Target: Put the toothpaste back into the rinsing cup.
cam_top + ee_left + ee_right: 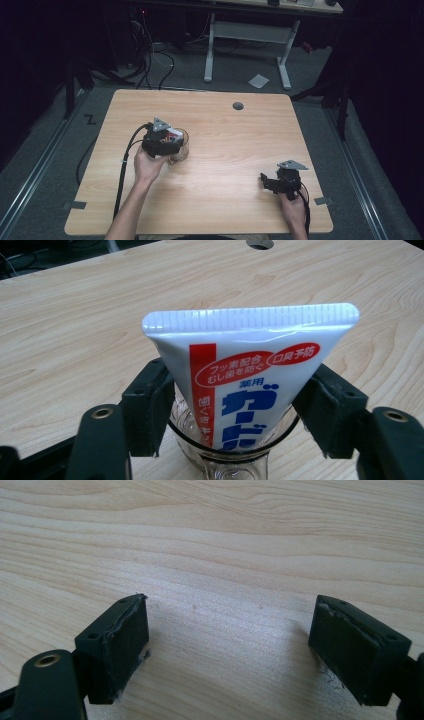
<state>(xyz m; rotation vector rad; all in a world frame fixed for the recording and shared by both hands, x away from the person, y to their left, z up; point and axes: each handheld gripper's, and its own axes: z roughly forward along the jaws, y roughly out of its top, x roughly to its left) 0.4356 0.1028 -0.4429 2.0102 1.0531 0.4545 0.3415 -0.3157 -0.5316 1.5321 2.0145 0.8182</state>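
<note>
Left claw (235,405): pinches the toothpaste tube (250,370) by its sides.
Tube: upright, long axis vertical, lower end inside the glass cup (230,460), left-centre of the surface (225,150).
Right claw (230,645): spread, empty, near right, well apart.

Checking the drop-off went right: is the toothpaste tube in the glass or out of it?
In. The toothpaste tube stands with its lower end inside the glass, crimped end up, between the left gripper's jaws.
</note>
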